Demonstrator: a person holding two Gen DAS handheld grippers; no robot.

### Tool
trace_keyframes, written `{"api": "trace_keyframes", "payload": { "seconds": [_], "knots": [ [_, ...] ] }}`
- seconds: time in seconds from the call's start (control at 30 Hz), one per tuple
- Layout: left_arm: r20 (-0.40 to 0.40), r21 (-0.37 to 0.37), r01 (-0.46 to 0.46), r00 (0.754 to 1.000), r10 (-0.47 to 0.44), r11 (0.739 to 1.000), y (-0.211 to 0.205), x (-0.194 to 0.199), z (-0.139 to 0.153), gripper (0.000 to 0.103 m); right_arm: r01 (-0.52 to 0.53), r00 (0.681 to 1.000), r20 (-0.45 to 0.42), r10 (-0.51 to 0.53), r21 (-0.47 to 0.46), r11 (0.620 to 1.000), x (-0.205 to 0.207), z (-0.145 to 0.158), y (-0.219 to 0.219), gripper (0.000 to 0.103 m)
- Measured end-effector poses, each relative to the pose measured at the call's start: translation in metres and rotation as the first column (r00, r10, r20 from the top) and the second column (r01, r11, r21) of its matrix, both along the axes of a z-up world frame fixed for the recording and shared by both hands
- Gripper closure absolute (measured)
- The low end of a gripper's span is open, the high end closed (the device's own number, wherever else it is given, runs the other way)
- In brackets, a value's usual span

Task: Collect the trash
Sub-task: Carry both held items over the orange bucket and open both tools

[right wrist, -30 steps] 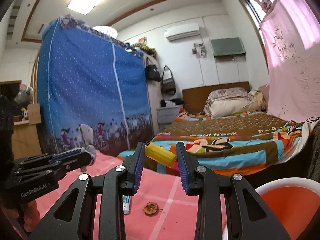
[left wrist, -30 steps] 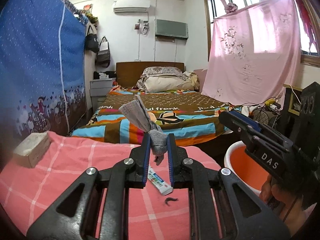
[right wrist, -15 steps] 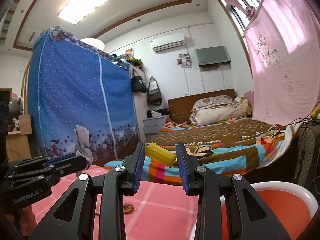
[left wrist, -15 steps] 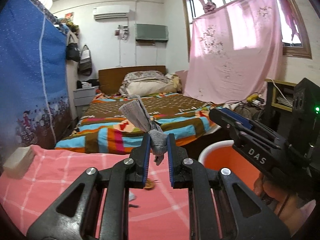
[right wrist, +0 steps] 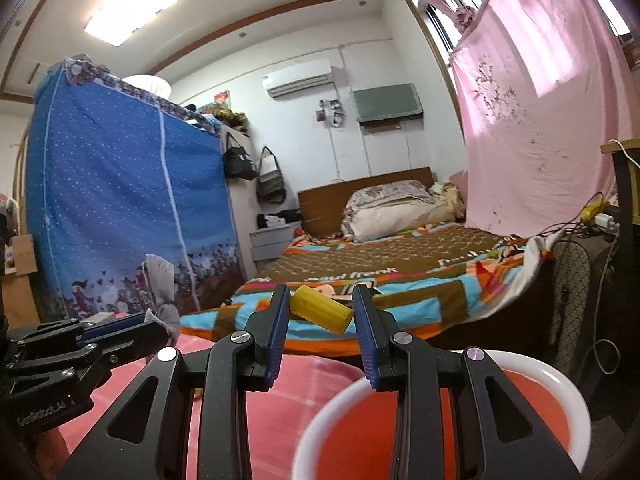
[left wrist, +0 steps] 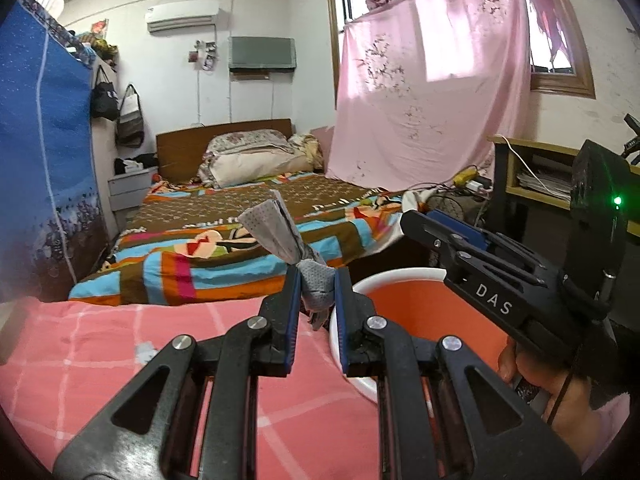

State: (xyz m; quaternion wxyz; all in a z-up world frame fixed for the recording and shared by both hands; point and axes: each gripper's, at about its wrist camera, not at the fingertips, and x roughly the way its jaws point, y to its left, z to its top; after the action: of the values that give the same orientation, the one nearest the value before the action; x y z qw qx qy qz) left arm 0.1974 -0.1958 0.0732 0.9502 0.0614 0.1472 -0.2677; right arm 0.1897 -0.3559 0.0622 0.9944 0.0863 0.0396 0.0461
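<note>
My left gripper (left wrist: 317, 280) is shut on a crumpled grey face mask (left wrist: 280, 236), whose fanned end sticks up and to the left above the fingers. It hangs over the pink checked tablecloth (left wrist: 120, 344), just left of the white-rimmed orange bin (left wrist: 404, 312). My right gripper (right wrist: 320, 312) is shut on a small yellow cylinder (right wrist: 322, 314) held crosswise between its blue pads, above the bin (right wrist: 440, 420). The right gripper (left wrist: 416, 220) shows at the right of the left wrist view, over the bin. In the right wrist view the left gripper (right wrist: 156, 322) with the mask (right wrist: 162, 300) sits low left.
A bed with a striped bedspread (left wrist: 240, 236) lies beyond the table. A blue fabric wardrobe (right wrist: 120, 208) stands on the left. A pink curtain (left wrist: 432, 92) hangs at the right, with a shelf and cables (left wrist: 532, 176) beside it. A person's hand (left wrist: 560, 392) holds the right gripper.
Both grippers swung to the right, away from the table and toward the orange bin, still holding the mask and the yellow cylinder. The tube and scraps on the cloth have left the left wrist view.
</note>
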Motion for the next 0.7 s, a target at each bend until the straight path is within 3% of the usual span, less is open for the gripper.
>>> {"api": "trace_keyframes", "payload": {
  "seconds": [0.7],
  "knots": [
    [-0.199,0.008,0.089,0.976,-0.086,0.996,-0.046,0.018,-0.023,0.082,0.101,0.987,-0.129,-0.095,0.034,0.994,-0.002,-0.013,-0.038,0.073]
  ]
}}
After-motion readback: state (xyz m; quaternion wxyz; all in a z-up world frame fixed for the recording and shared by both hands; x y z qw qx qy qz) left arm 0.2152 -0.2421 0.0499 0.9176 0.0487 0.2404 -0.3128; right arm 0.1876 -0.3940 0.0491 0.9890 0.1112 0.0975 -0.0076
